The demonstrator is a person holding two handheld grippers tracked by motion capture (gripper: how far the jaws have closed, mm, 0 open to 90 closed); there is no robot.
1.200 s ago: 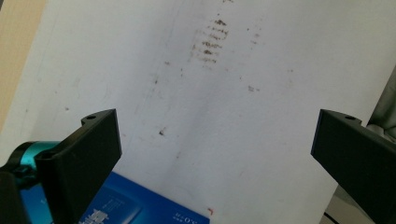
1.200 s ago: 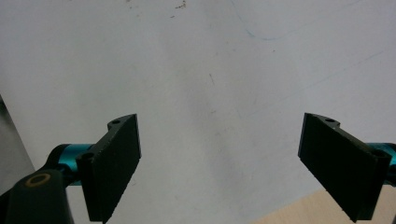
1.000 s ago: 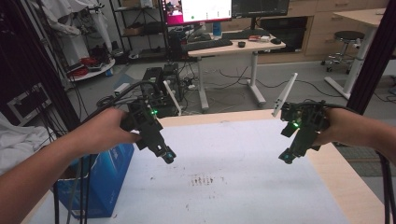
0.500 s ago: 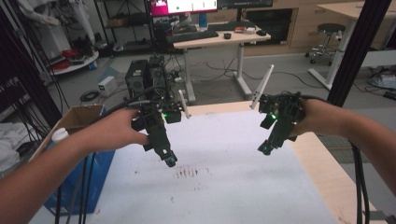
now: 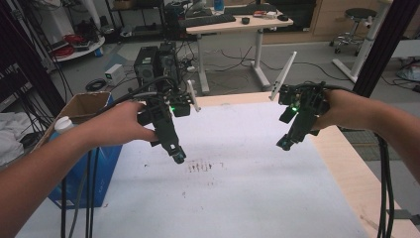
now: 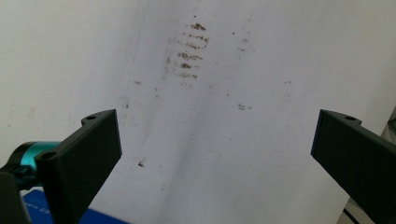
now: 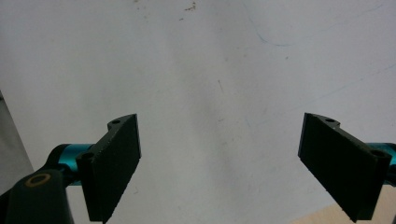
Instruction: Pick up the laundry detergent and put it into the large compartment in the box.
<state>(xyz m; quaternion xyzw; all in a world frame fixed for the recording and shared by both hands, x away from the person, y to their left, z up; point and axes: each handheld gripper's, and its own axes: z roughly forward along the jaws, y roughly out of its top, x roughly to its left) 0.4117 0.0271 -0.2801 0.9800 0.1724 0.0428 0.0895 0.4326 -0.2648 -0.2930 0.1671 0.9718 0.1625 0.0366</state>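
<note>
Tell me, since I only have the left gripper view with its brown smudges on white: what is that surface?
Observer: A white sheet covering a light wooden table, seen in the high view.
Operator: Where is the other gripper?
Observer: The right gripper hangs over the sheet's right side, its jaws wide apart with nothing between them in the right gripper view.
Operator: And the blue patch at my bottom edge?
Observer: It looks like the blue box standing beside the table's left edge; the left gripper, also open, hangs near the brown smudges.
</note>
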